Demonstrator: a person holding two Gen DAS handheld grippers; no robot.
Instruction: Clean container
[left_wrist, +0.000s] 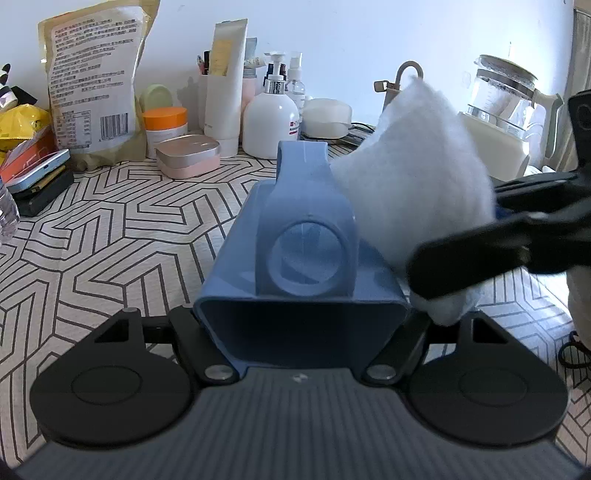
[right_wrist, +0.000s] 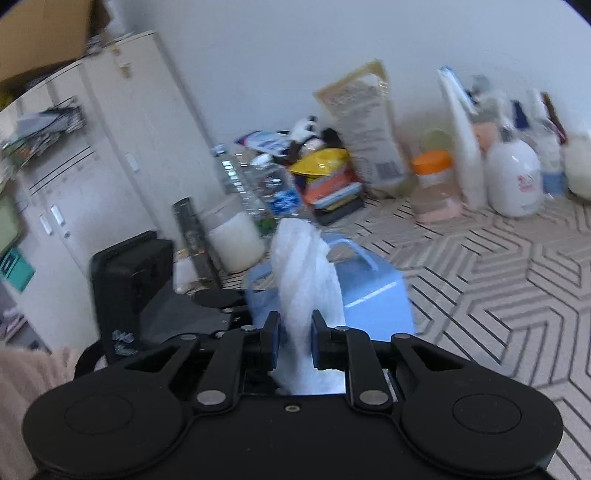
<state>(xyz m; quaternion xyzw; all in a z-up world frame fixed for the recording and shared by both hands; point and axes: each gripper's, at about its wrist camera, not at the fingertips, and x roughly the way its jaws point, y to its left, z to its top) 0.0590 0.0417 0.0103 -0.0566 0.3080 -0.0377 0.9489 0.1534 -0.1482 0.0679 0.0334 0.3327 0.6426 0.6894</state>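
A blue plastic container (left_wrist: 306, 236) with a handle lies on its side, its open mouth facing the left wrist camera. My left gripper (left_wrist: 303, 328) is shut on the container's mouth end, one finger on each side wall. My right gripper (right_wrist: 293, 341) is shut on a white cloth (right_wrist: 306, 273). In the left wrist view the cloth (left_wrist: 417, 177) presses against the container's right side, with a right gripper finger (left_wrist: 480, 251) across it. The container also shows in the right wrist view (right_wrist: 373, 295), just beyond the cloth.
The patterned tablecloth (left_wrist: 110, 229) carries clutter along the back wall: a large pouch (left_wrist: 92, 85), orange-lidded jar (left_wrist: 165, 125), pink tin (left_wrist: 188, 155), white pump bottle (left_wrist: 271, 118), glass kettle (left_wrist: 506, 99). Water bottles (right_wrist: 258, 188) and a white cabinet (right_wrist: 110, 147) stand to the left.
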